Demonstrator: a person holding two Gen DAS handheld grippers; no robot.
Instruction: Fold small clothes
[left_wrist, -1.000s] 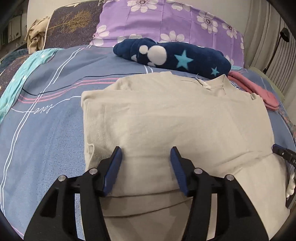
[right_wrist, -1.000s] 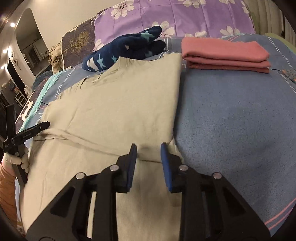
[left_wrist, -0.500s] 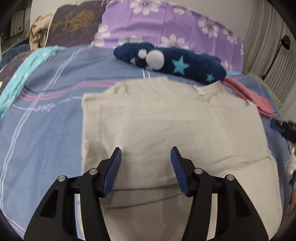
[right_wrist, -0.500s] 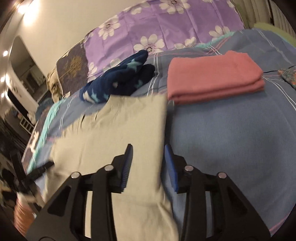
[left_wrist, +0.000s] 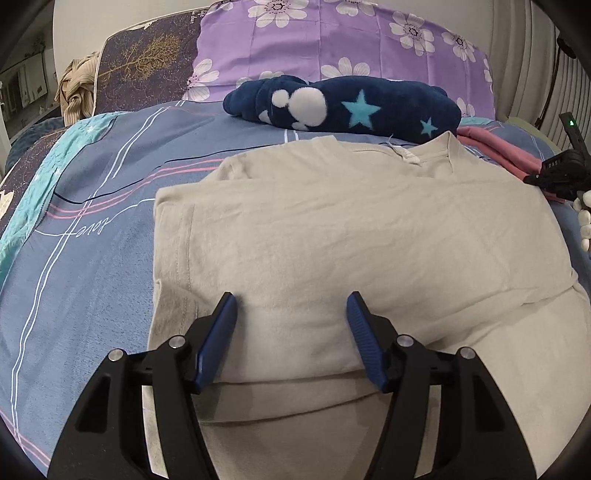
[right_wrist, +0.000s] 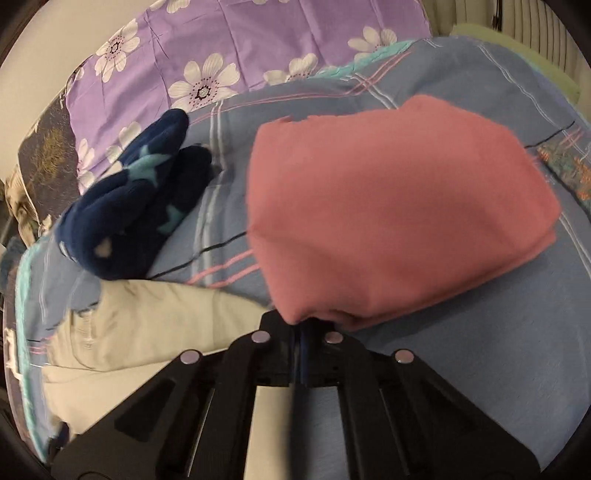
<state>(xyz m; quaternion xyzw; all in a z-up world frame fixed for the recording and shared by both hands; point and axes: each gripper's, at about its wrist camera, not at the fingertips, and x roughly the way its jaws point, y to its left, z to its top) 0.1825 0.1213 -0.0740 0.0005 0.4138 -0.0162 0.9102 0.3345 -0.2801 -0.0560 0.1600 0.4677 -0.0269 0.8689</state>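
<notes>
A beige T-shirt (left_wrist: 351, 236) lies on the blue bedsheet (left_wrist: 85, 266) with both sides folded inward. My left gripper (left_wrist: 290, 317) is open just above its lower middle, holding nothing. My right gripper (right_wrist: 301, 332) has its jaws closed together at the near corner of a folded pink garment (right_wrist: 391, 206); the fingertips are hidden under the pink edge, so I cannot tell if they pinch it. The beige shirt shows at the lower left of the right wrist view (right_wrist: 147, 325). The right gripper also shows at the far right edge of the left wrist view (left_wrist: 561, 173).
A dark blue plush garment with stars (left_wrist: 343, 107) lies beyond the shirt's collar, also in the right wrist view (right_wrist: 136, 214). A purple flowered pillow (left_wrist: 332, 40) stands at the headboard. The pink garment (left_wrist: 498, 151) lies to the right of the shirt.
My right gripper left the beige shirt, swung forward and right to the pink garment and closed its jaws. My left gripper stayed open over the shirt, nearly still.
</notes>
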